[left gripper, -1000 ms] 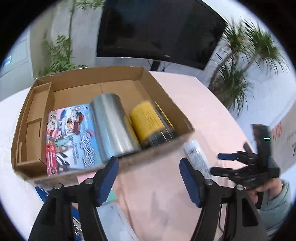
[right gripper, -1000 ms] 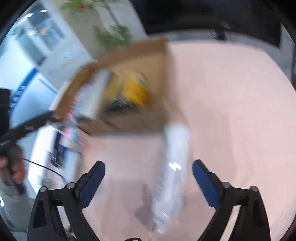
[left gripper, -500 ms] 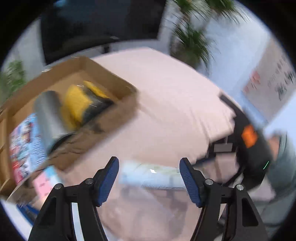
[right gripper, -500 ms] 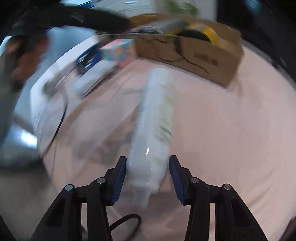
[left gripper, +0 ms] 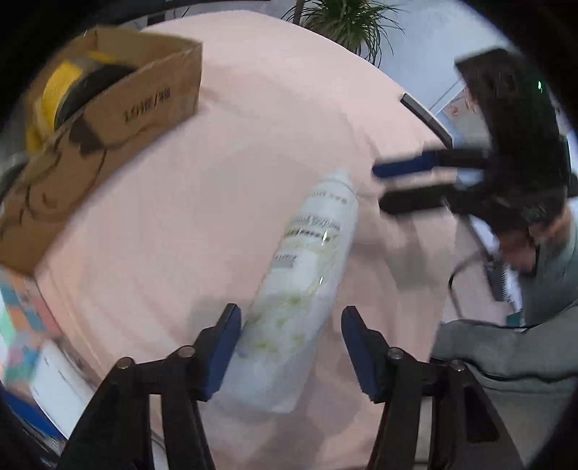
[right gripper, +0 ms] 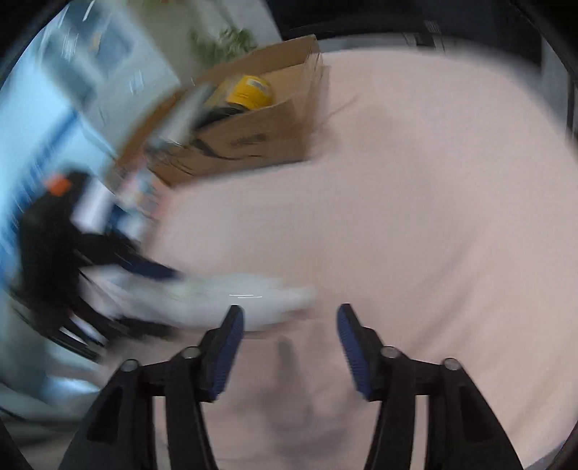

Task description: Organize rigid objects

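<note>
A white bottle (left gripper: 307, 285) is lying on its side on the pink tabletop (left gripper: 224, 188), its narrow capped end pointing away toward the right gripper (left gripper: 379, 188) and its broad base sitting between the blue pads of the left gripper (left gripper: 289, 347). The left gripper's jaws are standing spread around that base; the left pad (left gripper: 222, 349) is lying right against the bottle's side, while the right pad (left gripper: 357, 347) is showing a strip of tabletop between itself and the bottle, so nothing is being pinched. In the right wrist view the right gripper (right gripper: 289, 343) is also standing spread, with only bare tabletop (right gripper: 415, 217) between its fingers, and the bottle (right gripper: 216, 296) is appearing as a pale smear just beyond its left pad (right gripper: 225, 347); the blur there is heavy, so it is hard to say whether that pad is touching it. The left gripper (right gripper: 151, 271) is showing in that same view as a dark streak reaching in over the bottle's far end. Well apart from the bottle, a cardboard box (left gripper: 108, 119) is sitting at the far left of the table, holding a yellow-labelled can (left gripper: 54, 90) on its side; from the right wrist the box (right gripper: 253, 144) and the can (right gripper: 249, 92) are showing again. Beside the box's near corner, a colourful carton (left gripper: 21, 325) is lying at the table's edge, and a potted plant (left gripper: 346, 25) is standing beyond the table.
</note>
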{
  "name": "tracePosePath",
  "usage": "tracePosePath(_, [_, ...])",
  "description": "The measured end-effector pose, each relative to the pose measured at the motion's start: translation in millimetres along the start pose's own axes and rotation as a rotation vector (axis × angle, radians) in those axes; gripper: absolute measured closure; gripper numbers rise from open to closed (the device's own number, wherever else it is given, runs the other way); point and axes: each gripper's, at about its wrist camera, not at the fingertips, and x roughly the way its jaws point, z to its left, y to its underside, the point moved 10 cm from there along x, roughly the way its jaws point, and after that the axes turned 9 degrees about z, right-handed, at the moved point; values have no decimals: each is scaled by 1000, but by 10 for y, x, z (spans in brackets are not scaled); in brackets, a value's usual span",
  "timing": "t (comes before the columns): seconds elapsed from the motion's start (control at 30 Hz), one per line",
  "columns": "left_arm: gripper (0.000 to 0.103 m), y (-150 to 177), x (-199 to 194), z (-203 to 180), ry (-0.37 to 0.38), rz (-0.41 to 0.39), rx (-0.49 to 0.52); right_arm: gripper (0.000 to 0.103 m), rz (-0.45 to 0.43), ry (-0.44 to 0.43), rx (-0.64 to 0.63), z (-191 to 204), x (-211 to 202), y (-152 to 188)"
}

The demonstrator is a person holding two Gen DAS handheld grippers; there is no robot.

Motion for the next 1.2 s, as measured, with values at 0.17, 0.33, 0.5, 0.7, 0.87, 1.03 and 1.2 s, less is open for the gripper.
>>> tracePosePath(0.17, [57,178,139,-38,56,50,-76,39,34,-188,240,362,569,97])
tracePosePath(0.33, [58,159,168,-117,25,31,-132,47,4,-178,272,399,723,-122])
tracePosePath(0.5, [59,75,76,-110,-64,-59,-204,55,-49,-131,200,368,564,-419])
tracePosePath(0.7, [59,-604,-580,22,-126,-255,-252,59,-174,-145,72,444,-198,-1018])
tracePosePath(0.87, [59,-1314,-1089,459,-99,-378,-330,59,-271,-83,-90,574,-792,-2013])
tracePosePath(1.03, [59,-1609,-916,931,-54,-332,-461,60,-176,-38,-173,486,-657,-2833])
tracePosePath(1.2, [56,-1613,-842,1242,33,-296,-544,60,-60,-63,-135,207,-47,-3182])
